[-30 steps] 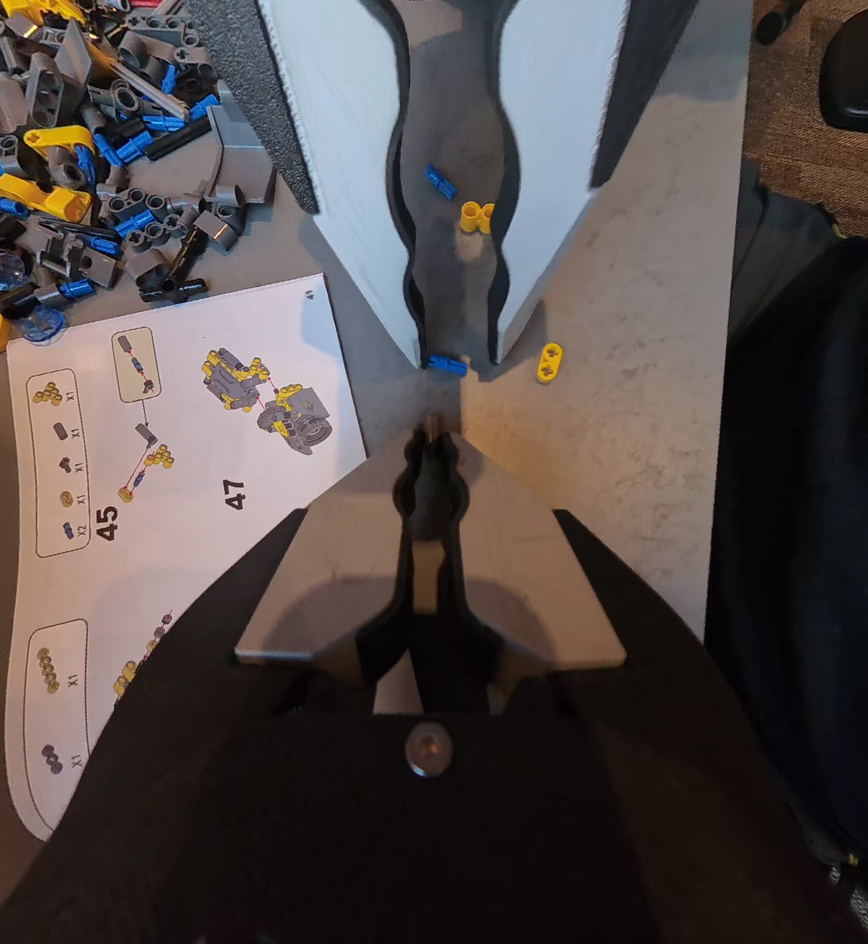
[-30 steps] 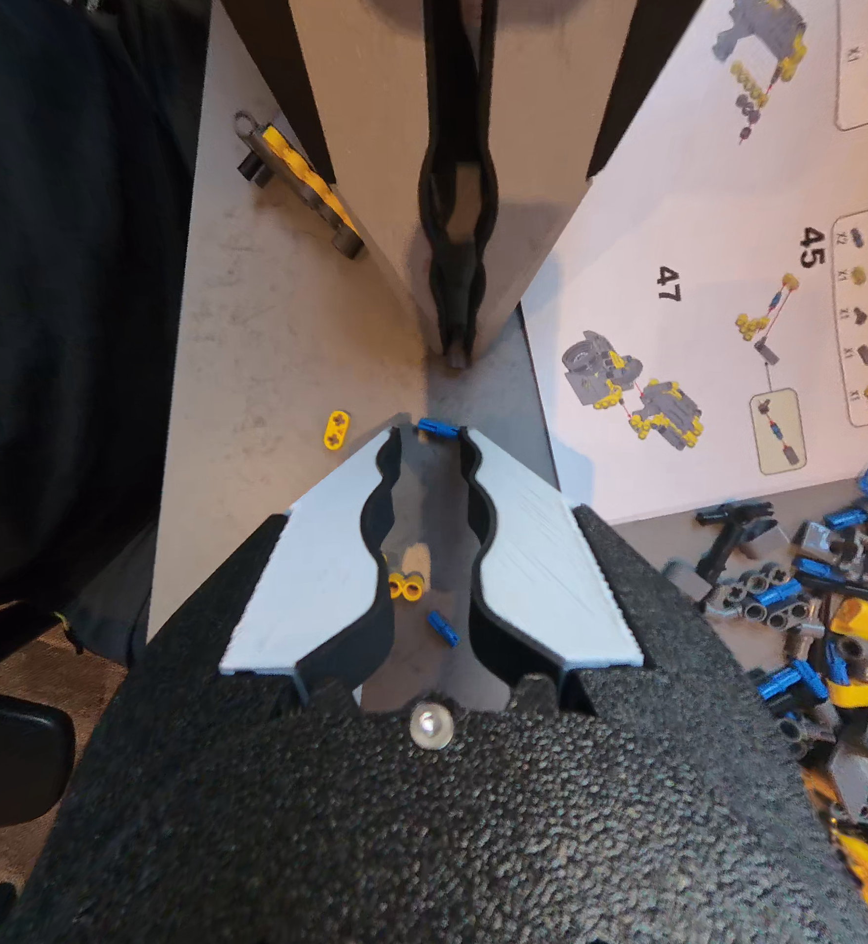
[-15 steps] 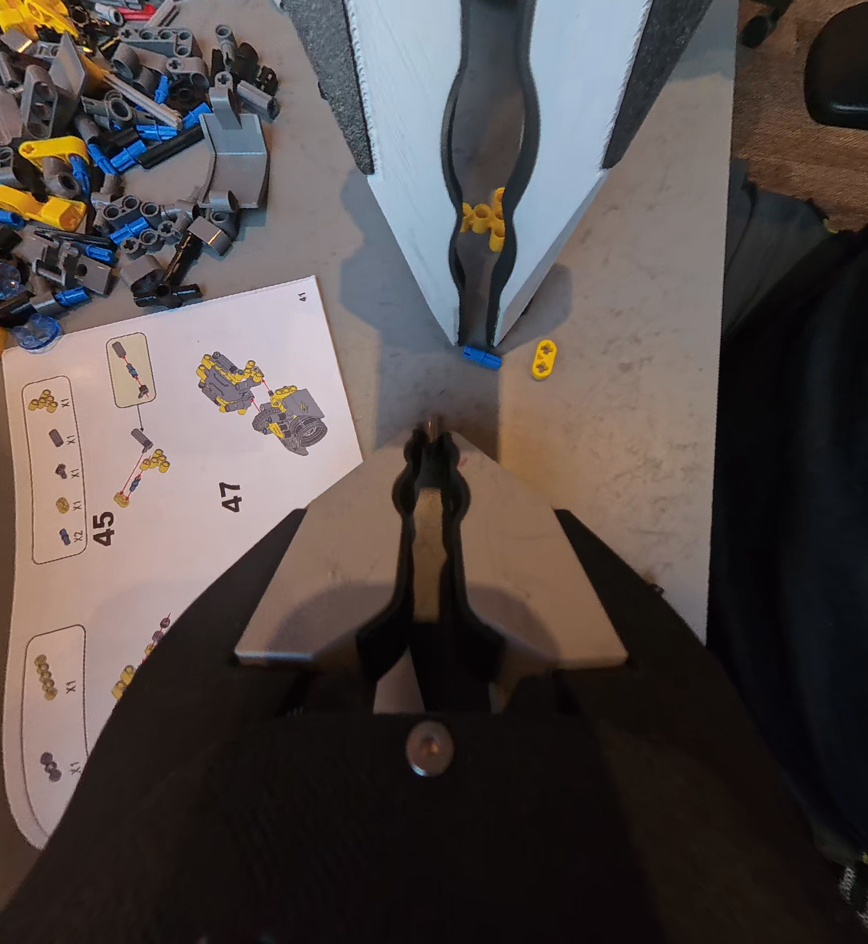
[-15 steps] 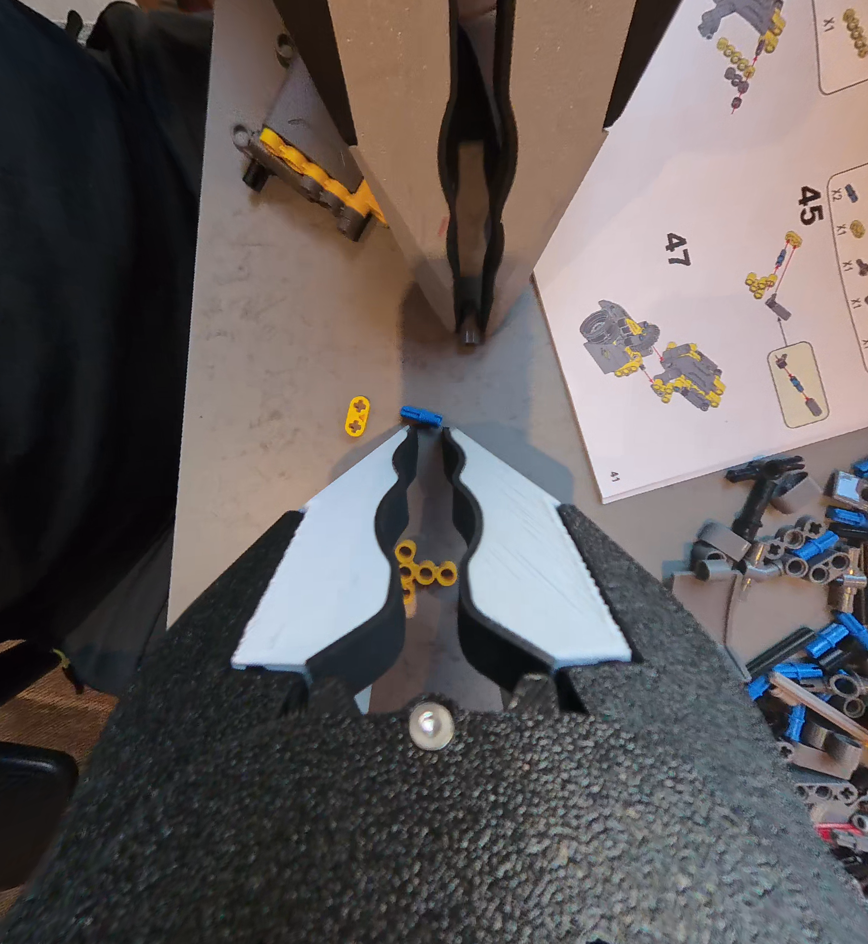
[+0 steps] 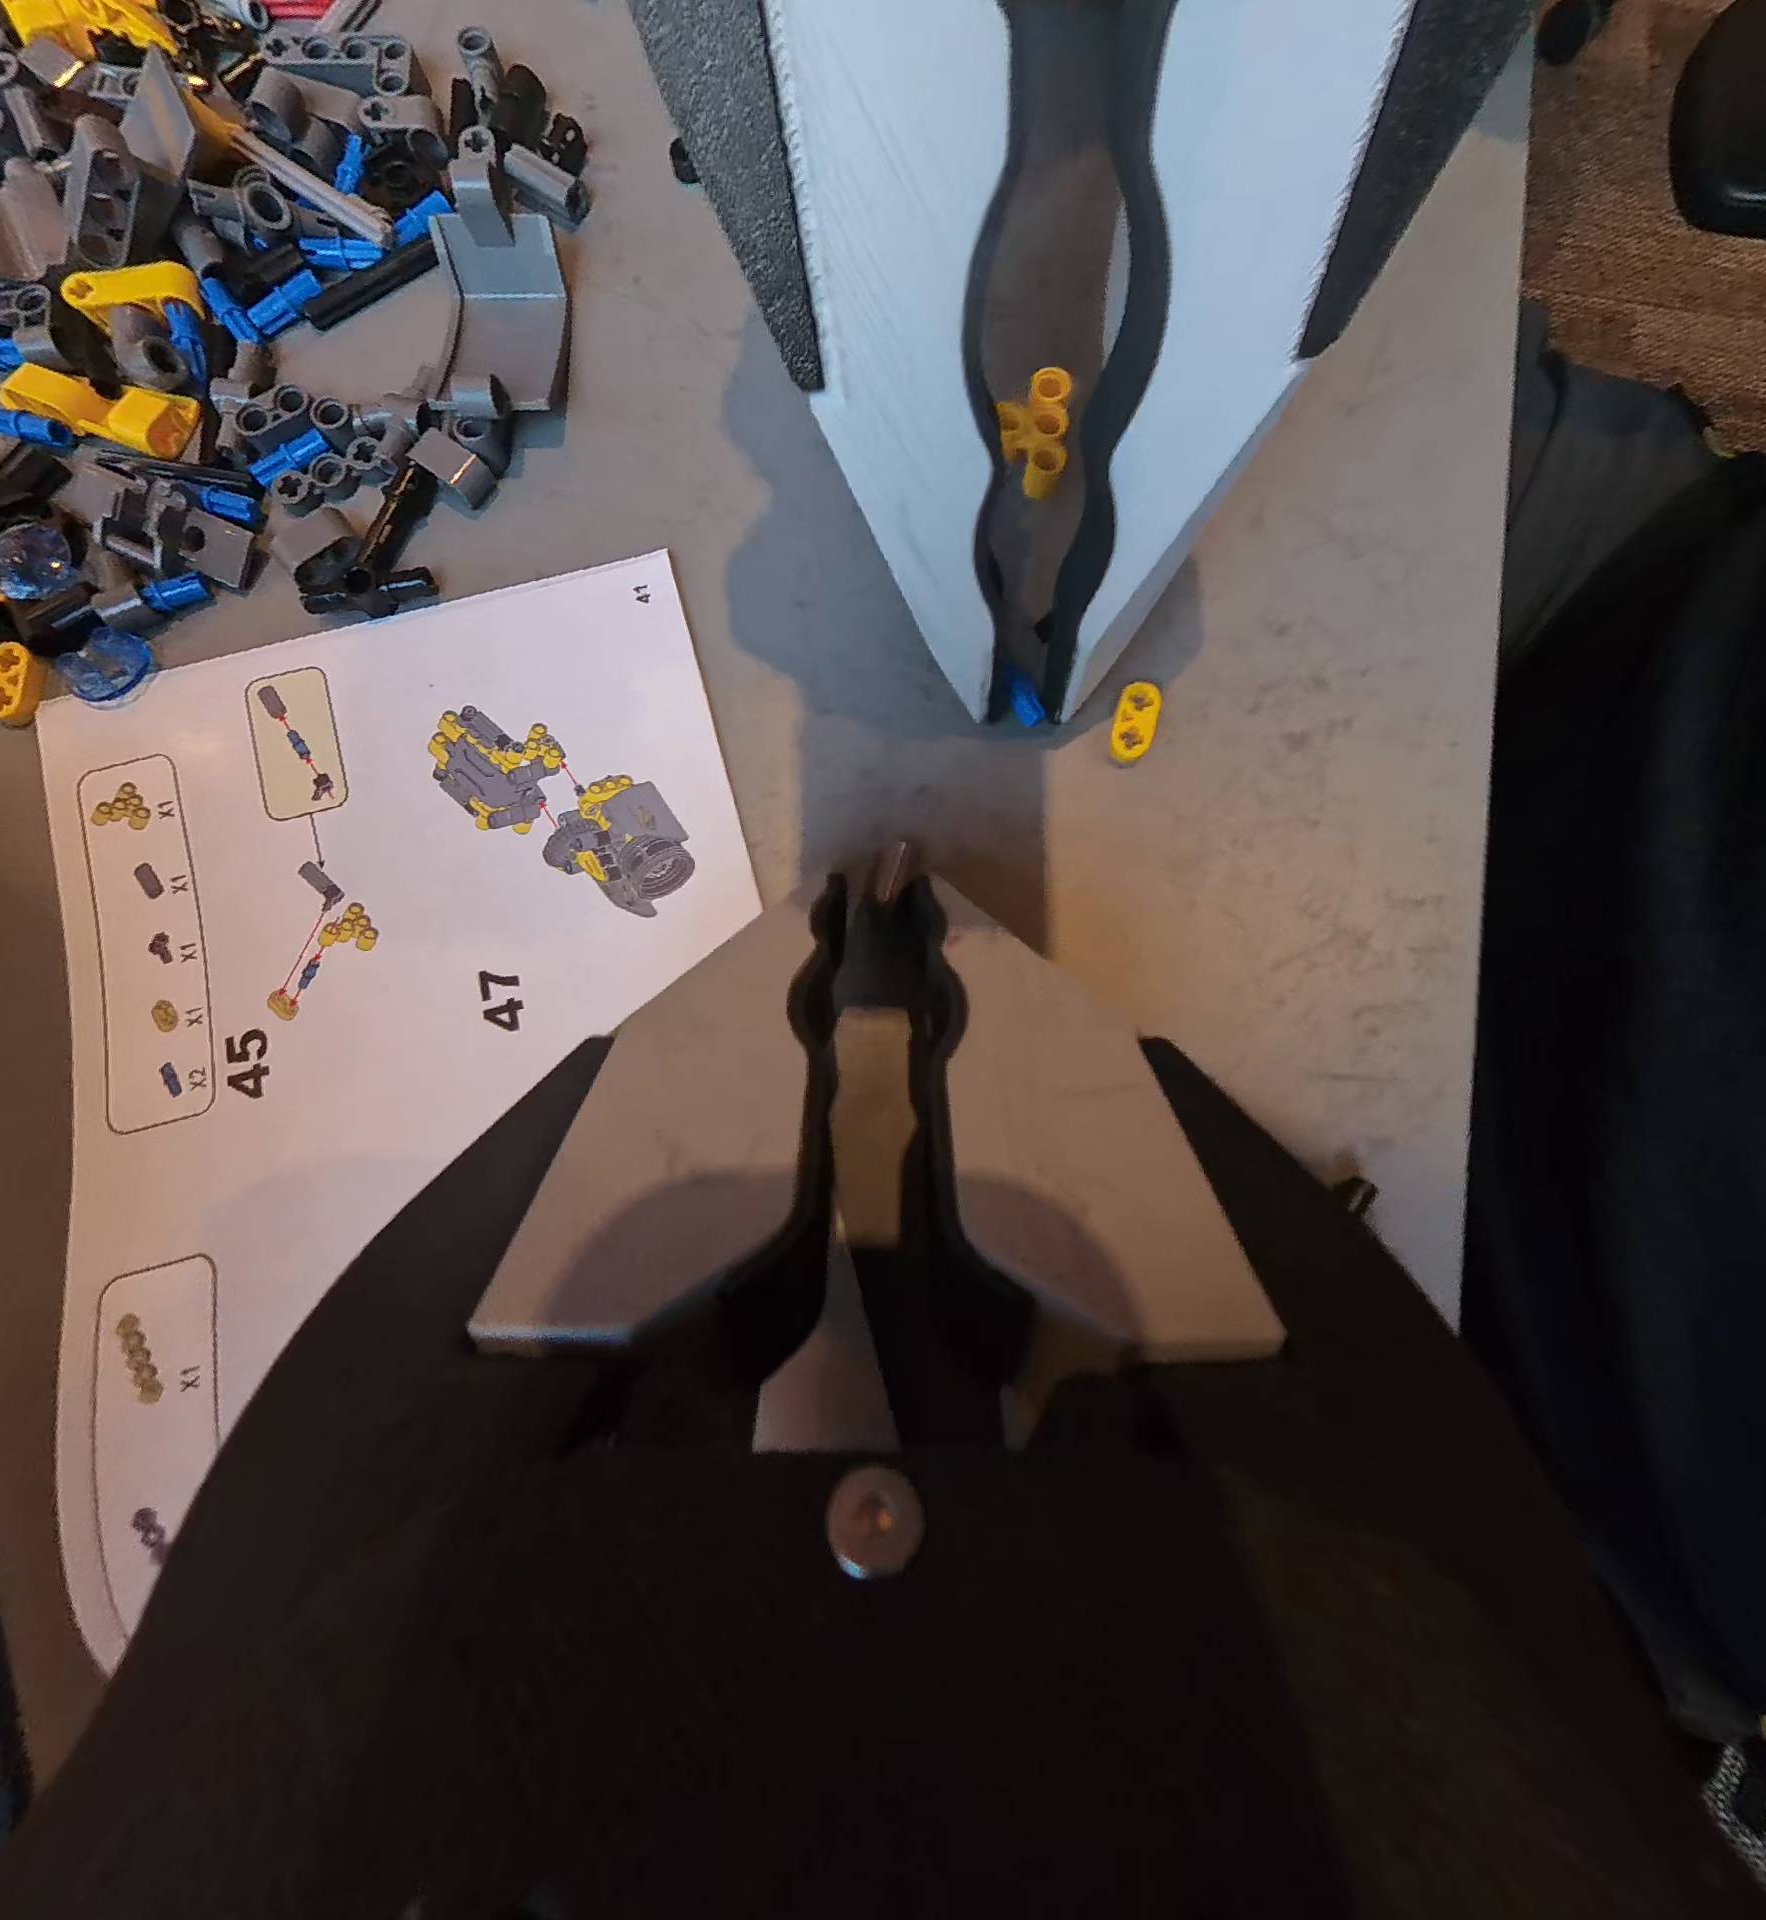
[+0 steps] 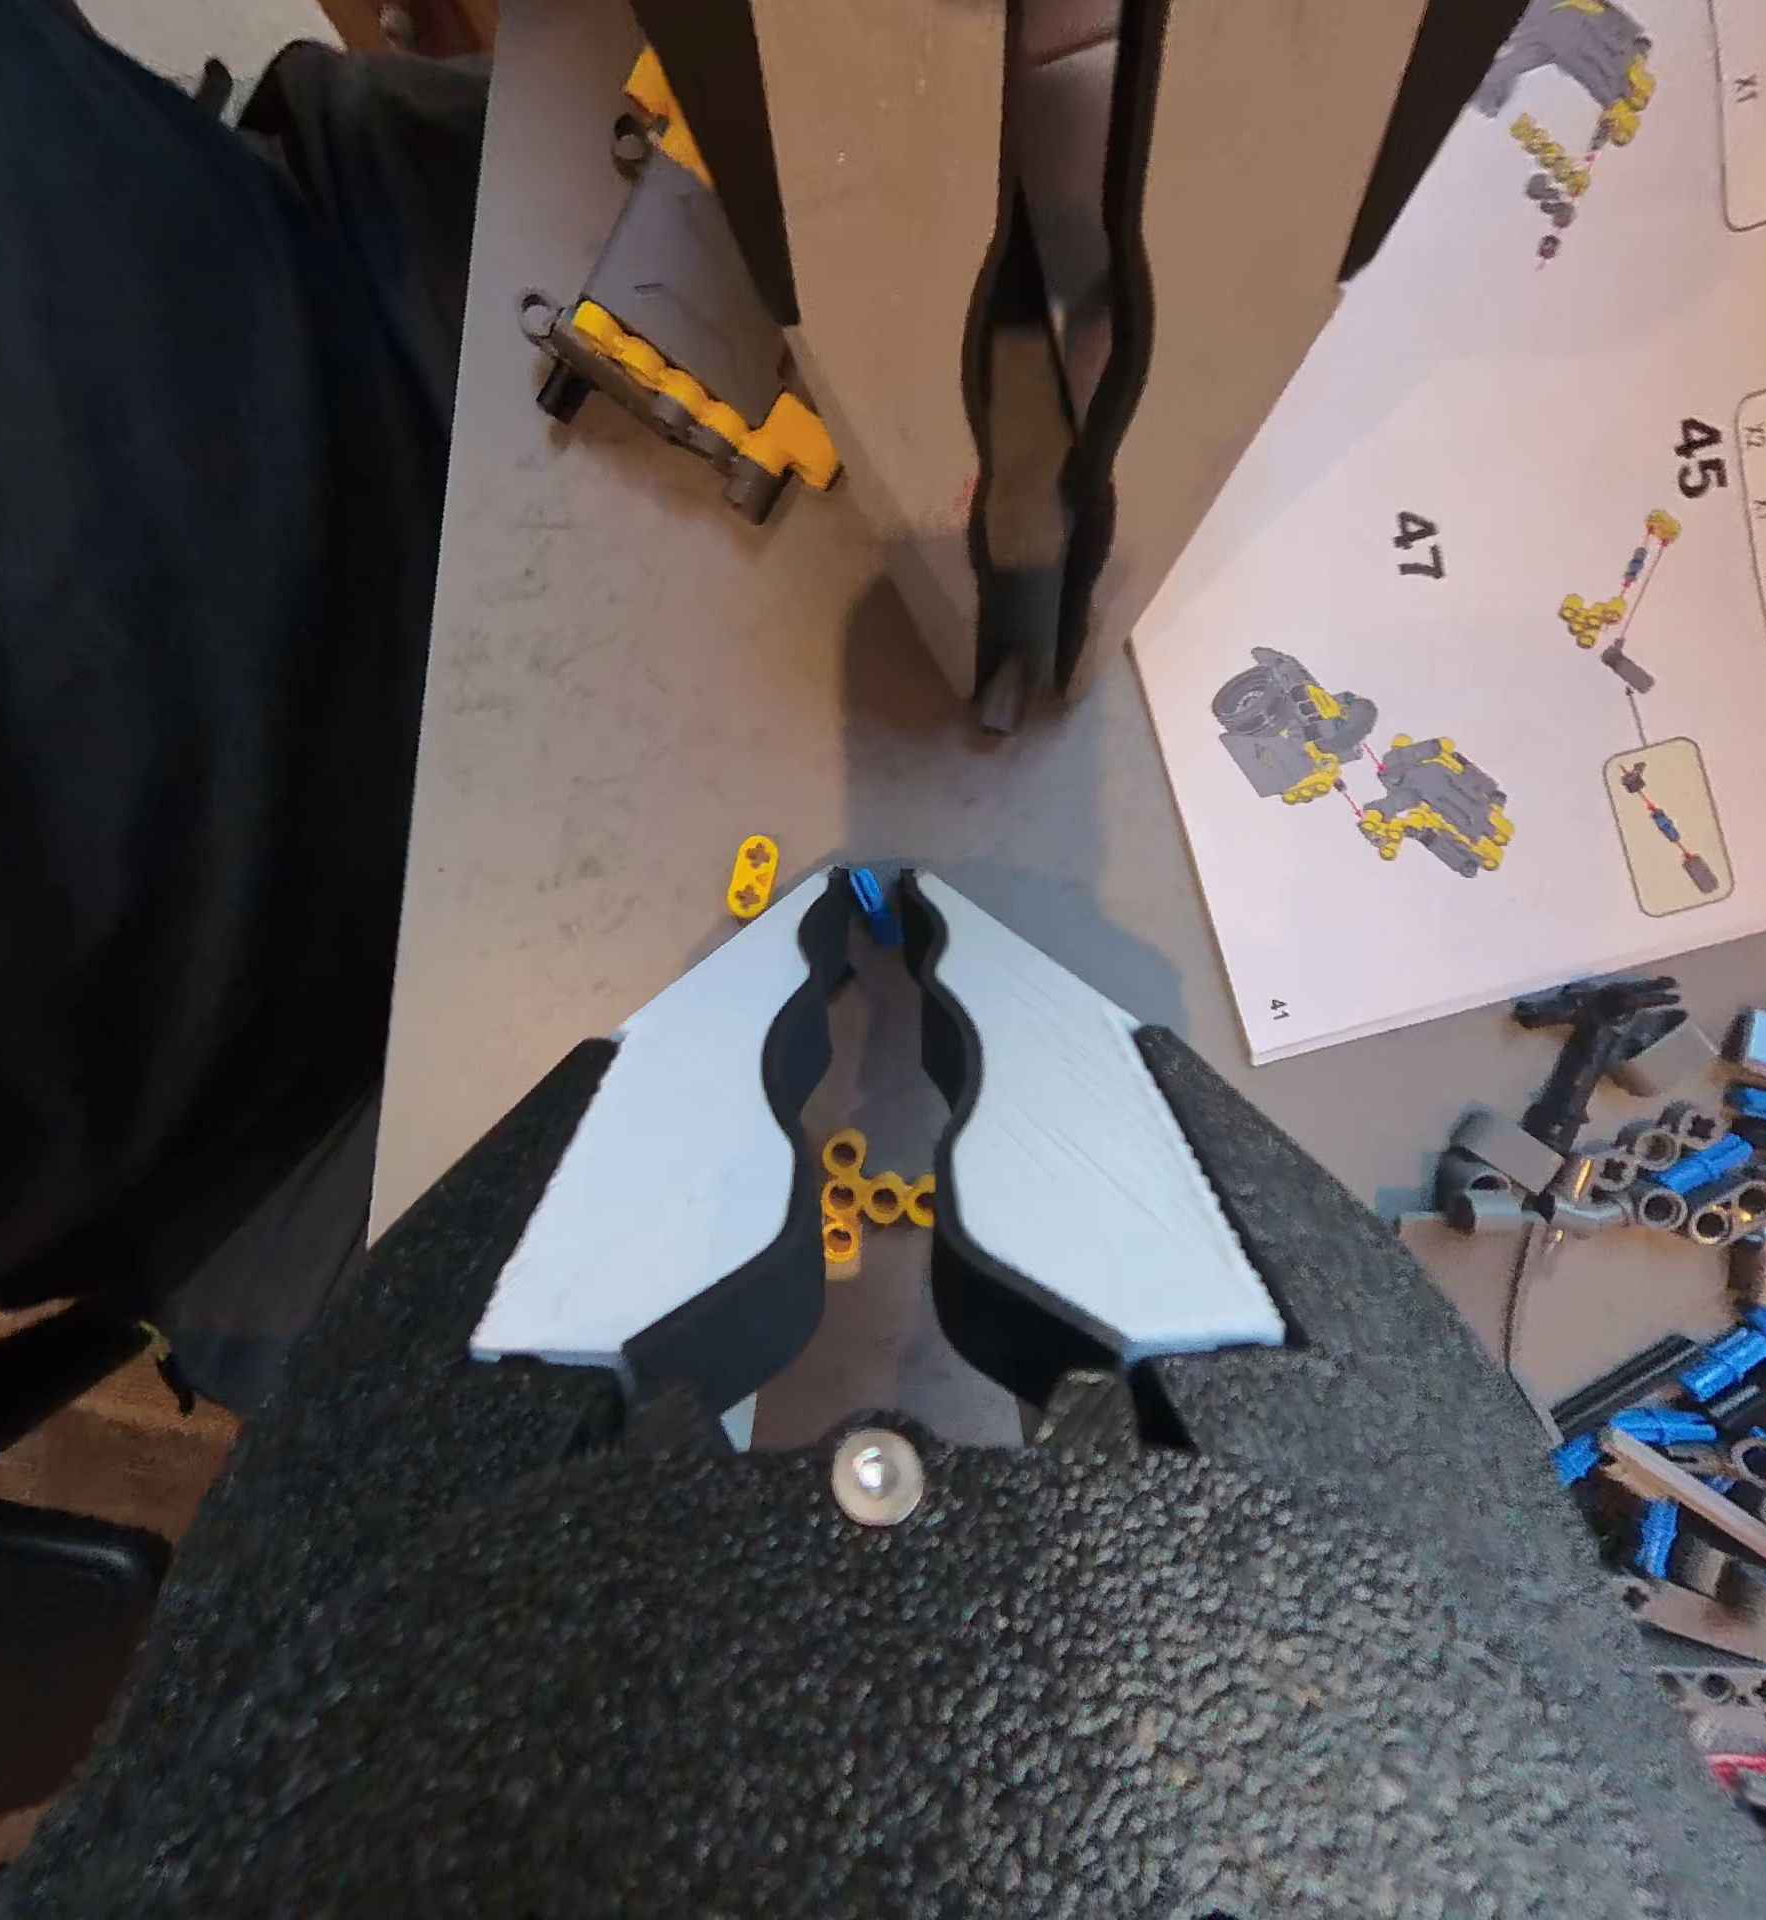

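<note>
My left gripper (image 5: 884, 896) is shut on a small dark grey peg (image 5: 891, 864) that sticks out past its tips, just above the grey table (image 5: 1274, 831). My right gripper (image 6: 874, 891), with white fingers, faces it tip to tip and is shut on a short blue pin (image 6: 874, 906). The two tips are a short gap apart. In the right wrist view the left gripper (image 6: 1012, 688) and its peg (image 6: 1001, 712) show at the top. A yellow T-shaped piece (image 6: 863, 1195) lies on the table under the right fingers. A small yellow two-hole link (image 6: 754, 876) lies beside the right tips.
An open instruction sheet (image 5: 391, 935) lies to the left of the left gripper. A pile of grey, blue, black and yellow parts (image 5: 183, 364) lies beyond it. A grey and yellow built assembly (image 6: 681, 395) sits near the table edge. A person in dark clothing (image 6: 131, 623) is at that edge. The yellow T-shaped piece (image 6: 863, 1195) is about 6 cm from my right fingertips. Look for it in the left wrist view (image 5: 1033, 426) too.
The right fingers have closed in on the blue pin, which lay crosswise at their tips and now sits between them. The right gripper has shifted over the yellow T-piece. The left gripper has held still.
</note>
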